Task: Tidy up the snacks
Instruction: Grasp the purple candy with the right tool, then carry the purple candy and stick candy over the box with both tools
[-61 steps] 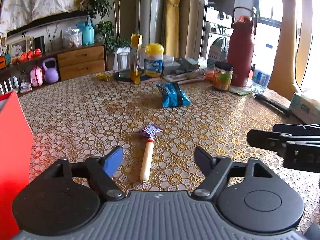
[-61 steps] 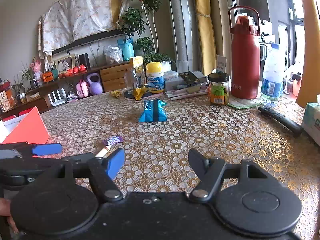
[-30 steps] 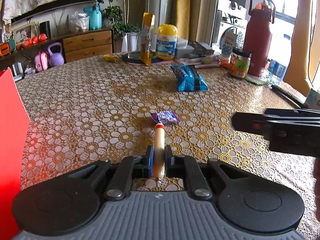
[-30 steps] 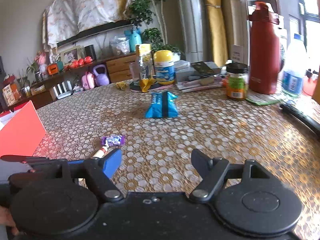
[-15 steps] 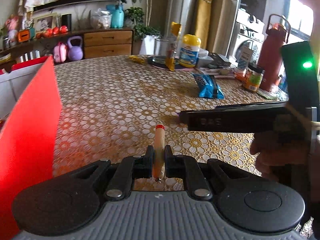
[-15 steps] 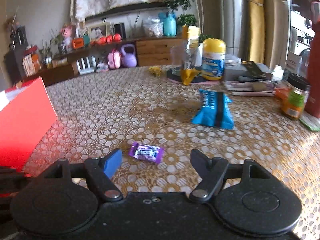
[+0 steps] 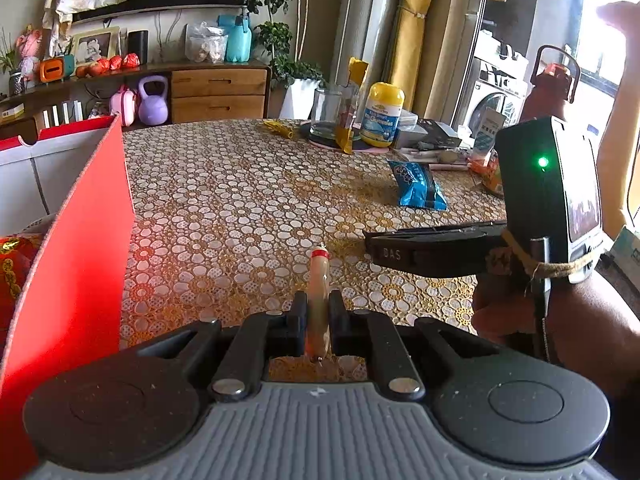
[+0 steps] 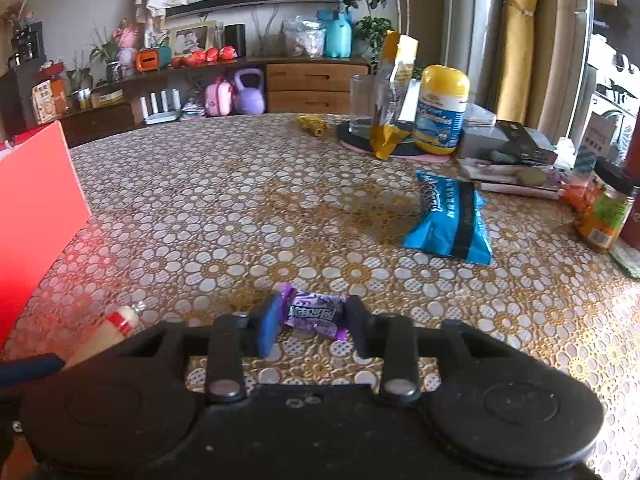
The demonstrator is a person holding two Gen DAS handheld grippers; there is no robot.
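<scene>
The fingers (image 7: 298, 322) of the left gripper (image 7: 318, 320) are clamped on a sausage stick (image 7: 319, 300), lifted above the tabletop (image 7: 240, 208), its red-banded tip pointing forward. The right gripper (image 8: 312, 326) has just been closing its fingers (image 8: 269, 324) around a purple candy (image 8: 314, 314) lying on the tabletop; both pads appear to touch the wrapper's ends. Left of the candy stands a red box (image 8: 36, 200). Beyond the candy, to the right, lies a blue snack bag (image 8: 450, 218). Farther behind that bag stand a yellow-capped bottle (image 8: 440, 110) and a glass (image 8: 364, 106).
</scene>
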